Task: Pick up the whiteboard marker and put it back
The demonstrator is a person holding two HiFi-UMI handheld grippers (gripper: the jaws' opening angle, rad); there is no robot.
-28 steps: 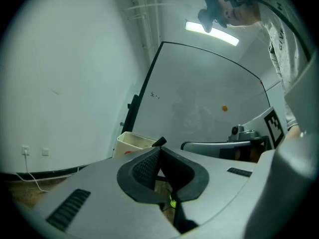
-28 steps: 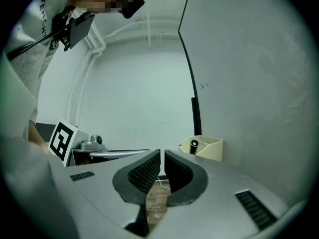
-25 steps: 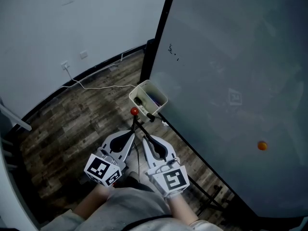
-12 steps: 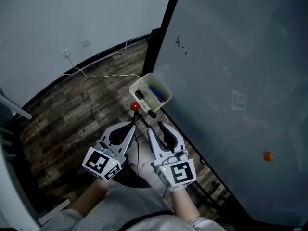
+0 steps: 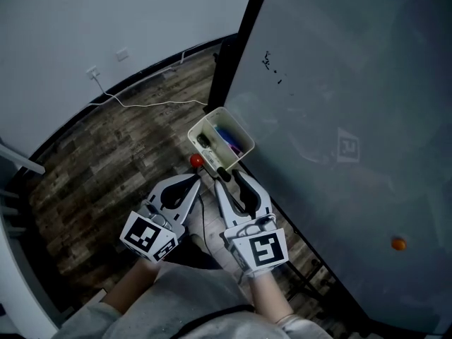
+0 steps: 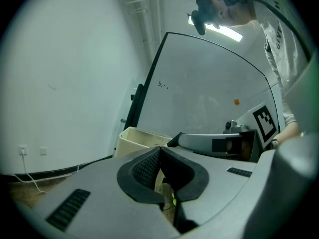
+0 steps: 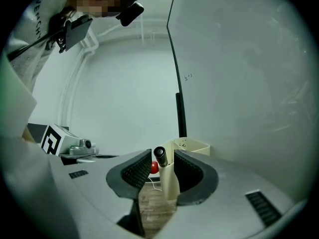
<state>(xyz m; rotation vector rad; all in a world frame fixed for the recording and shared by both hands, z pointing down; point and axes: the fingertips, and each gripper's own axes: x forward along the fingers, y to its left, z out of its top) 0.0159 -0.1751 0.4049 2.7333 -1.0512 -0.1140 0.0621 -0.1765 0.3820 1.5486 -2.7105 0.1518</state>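
Observation:
A cream pen holder (image 5: 241,134) hangs at the whiteboard's lower edge with several markers in it. The black whiteboard marker (image 5: 222,171) leans out of its near corner. In the right gripper view its round end (image 7: 159,153) shows against the holder's corner (image 7: 170,179). My right gripper (image 5: 232,177) (image 7: 162,156) has just been opening. Its jaws stand wide on either side of the marker's end, and the pads are clear of it. My left gripper (image 5: 195,181) (image 6: 158,150) is just left of the holder (image 6: 133,135), tips together, with nothing in it.
The dark whiteboard (image 5: 339,104) fills the right side and has an orange magnet (image 5: 399,244) low down. A red knob (image 5: 196,161) sits just below the holder. A white cable (image 5: 152,104) runs across the wooden floor to a wall socket (image 5: 92,72).
The right jaws were shut on the marker and have spread apart. The marker now rests in the holder by itself. The left gripper stays shut beside it.

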